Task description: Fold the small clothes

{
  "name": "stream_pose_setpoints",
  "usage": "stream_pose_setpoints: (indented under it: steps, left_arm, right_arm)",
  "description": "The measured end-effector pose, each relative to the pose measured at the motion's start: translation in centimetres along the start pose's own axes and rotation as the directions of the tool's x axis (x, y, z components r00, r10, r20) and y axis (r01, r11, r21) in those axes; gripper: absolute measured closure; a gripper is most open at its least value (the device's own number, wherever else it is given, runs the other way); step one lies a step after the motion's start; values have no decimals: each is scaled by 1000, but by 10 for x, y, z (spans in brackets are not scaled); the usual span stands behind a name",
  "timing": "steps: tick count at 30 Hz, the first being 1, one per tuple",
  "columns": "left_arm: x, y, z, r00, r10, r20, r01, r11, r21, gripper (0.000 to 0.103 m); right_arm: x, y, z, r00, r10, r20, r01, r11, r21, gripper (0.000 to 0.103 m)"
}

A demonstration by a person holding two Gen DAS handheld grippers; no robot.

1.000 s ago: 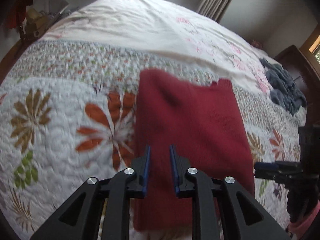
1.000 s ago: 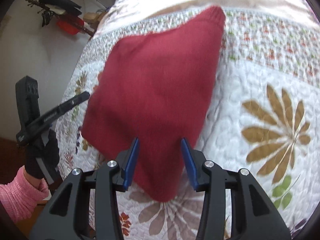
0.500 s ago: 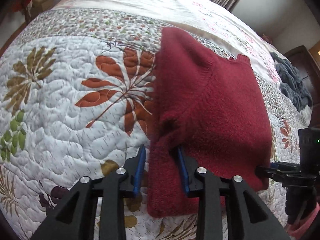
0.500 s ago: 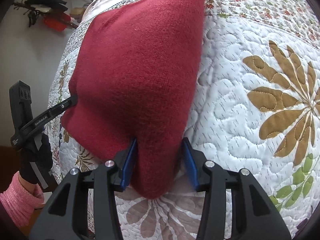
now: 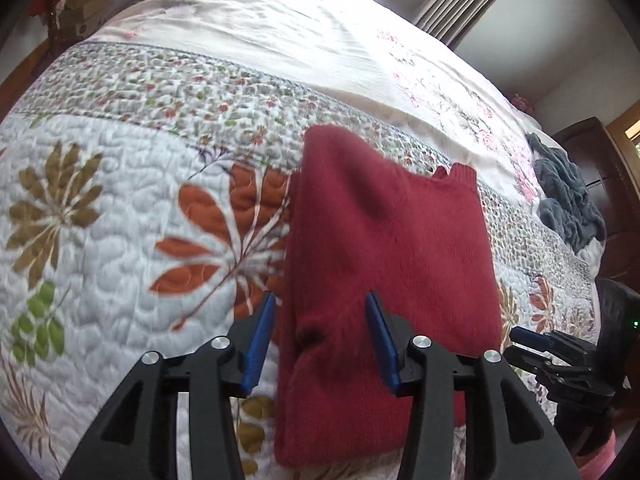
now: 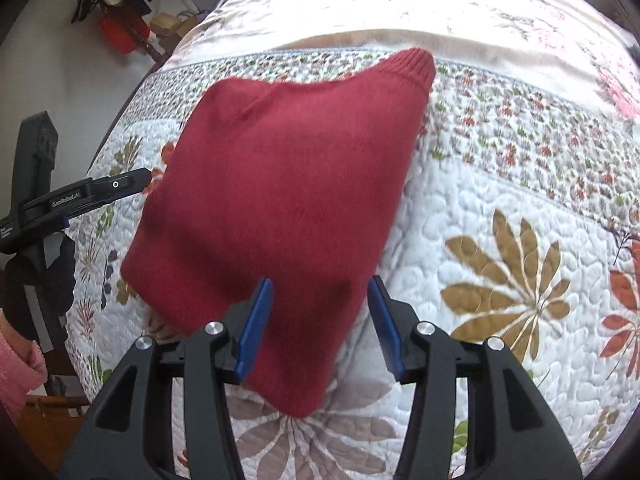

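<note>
From the left wrist we see our left gripper (image 5: 320, 340) with jaws spread apart, released, above the near left edge of the folded red sweater (image 5: 392, 248), which lies flat on the flowered quilt (image 5: 120, 240) of the bed. A grey garment (image 5: 568, 200) sits far right.

From the right wrist, our right gripper (image 6: 320, 320) hangs released over the sweater's near corner.

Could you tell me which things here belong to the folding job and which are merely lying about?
Job: red sweater, left gripper and right gripper, both open.
Lying about: grey garment, floral quilt, red item by the wall.
</note>
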State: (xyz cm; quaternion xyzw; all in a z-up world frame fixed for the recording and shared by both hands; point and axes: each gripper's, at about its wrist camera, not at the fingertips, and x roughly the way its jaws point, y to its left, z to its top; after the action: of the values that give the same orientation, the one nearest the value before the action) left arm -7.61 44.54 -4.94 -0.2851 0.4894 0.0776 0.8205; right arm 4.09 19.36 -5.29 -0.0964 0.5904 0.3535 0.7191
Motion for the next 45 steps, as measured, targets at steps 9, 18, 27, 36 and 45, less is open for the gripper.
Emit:
stream_pose_setpoints:
  steps: [9, 18, 27, 36, 45]
  left_arm:
    - [45, 12, 21, 986, -116, -117, 118, 993, 7, 48]
    - [75, 26, 28, 949, -273, -161, 271, 962, -33, 44]
    - [94, 24, 36, 909, -369, -191, 368, 929, -46, 36]
    - [111, -4, 32, 866, -434, -250, 443, 896, -22, 29]
    - [113, -29, 23, 867, -428, -253, 446, 895, 15, 57]
  right_arm:
    - [12, -17, 18, 999, 42, -1, -42, 997, 69, 51]
    - [28, -39, 24, 991, 132, -16, -128, 979, 157, 45]
    - [43, -49, 30, 974, 226, -21, -216, 953, 210, 38]
    - [78, -62, 34, 926, 376, -41, -342, 878, 334, 30]
    - [79, -67, 34, 893, 450, 1, -420, 833, 360, 54]
